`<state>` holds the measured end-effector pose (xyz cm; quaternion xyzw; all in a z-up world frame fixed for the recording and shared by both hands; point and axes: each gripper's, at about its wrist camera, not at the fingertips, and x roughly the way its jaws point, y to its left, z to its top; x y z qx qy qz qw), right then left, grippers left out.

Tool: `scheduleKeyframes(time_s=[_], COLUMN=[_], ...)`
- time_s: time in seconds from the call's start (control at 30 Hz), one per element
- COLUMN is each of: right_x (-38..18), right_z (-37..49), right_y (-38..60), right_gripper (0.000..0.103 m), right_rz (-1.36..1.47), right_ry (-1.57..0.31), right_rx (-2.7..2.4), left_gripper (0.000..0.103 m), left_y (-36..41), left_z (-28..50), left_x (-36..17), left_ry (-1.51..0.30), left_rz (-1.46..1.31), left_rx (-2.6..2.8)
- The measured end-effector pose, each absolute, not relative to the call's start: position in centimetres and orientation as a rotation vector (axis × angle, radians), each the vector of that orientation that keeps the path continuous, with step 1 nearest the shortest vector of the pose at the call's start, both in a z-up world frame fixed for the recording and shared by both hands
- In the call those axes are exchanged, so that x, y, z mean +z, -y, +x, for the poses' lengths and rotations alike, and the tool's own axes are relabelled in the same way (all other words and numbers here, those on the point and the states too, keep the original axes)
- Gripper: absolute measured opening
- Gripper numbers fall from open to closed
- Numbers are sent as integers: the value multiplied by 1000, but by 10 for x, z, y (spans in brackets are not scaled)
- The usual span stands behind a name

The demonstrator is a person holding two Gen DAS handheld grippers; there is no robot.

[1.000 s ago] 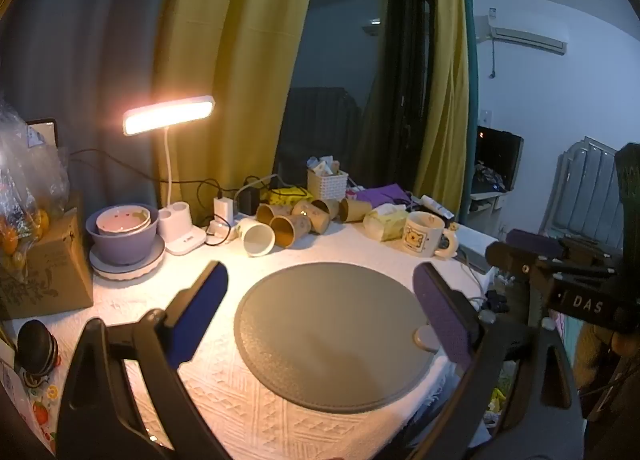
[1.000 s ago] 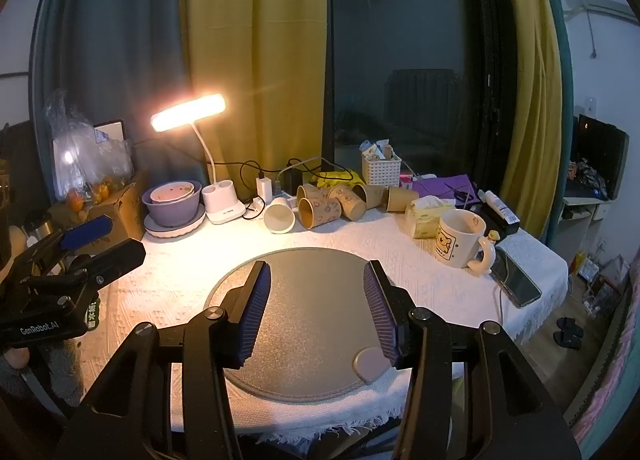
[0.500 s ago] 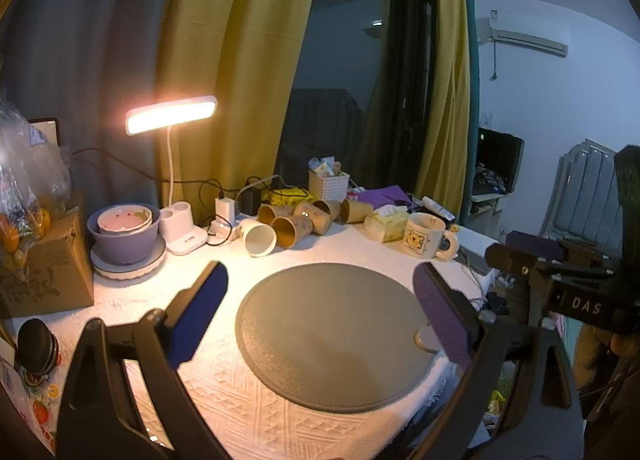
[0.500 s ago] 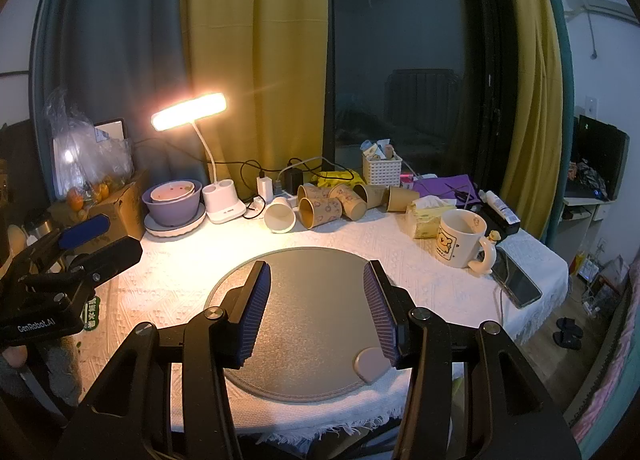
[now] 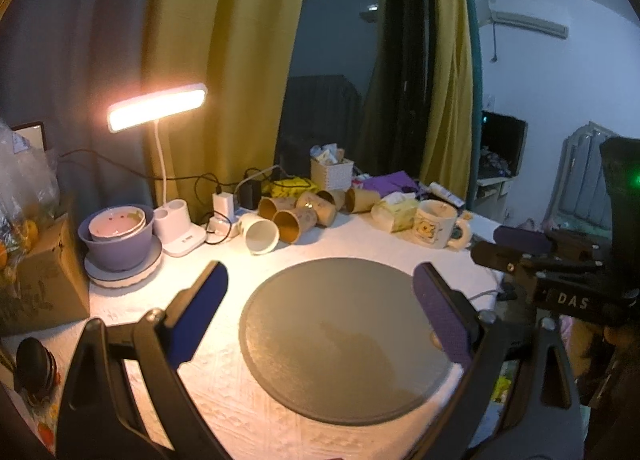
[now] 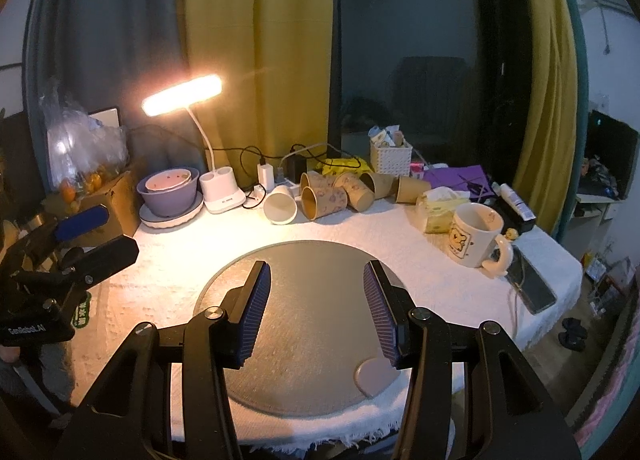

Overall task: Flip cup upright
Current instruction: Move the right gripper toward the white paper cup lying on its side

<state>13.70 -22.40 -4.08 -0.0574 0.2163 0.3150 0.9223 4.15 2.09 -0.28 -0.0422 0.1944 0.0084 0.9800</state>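
Little has shifted in the last second: your left gripper (image 5: 320, 304) and right gripper (image 6: 316, 312) hover over the round grey mat (image 6: 312, 260), jaws spread wide, grasping nothing. Left to right at the table's twelve o'clock edge: a purple bowl (image 6: 168, 191), a glowing white desk lamp (image 6: 182, 93), then the white paper cup (image 6: 280, 205) lying on its side, mouth toward you, beside brown paper cups (image 6: 324, 199). It looks light and crushable; pinch its wall gently, mid-body.
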Motion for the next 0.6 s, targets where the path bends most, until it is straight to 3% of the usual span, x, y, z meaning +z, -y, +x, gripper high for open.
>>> scheduleKeyframes(time_s=[0.47,0.6], right_x=[-50,-48], right_z=[246,280], right_y=[193,185], right_gripper=[51,63], right_rz=[-126,-124], right_ry=[-533,-545], right_rx=[673,689], left_gripper=[95,95], left_y=[-55,-60], left_z=[152,182], left_x=[-31,-35], left_ry=[-556,-583], left_rz=[-169,-188], left_rx=[63,81])
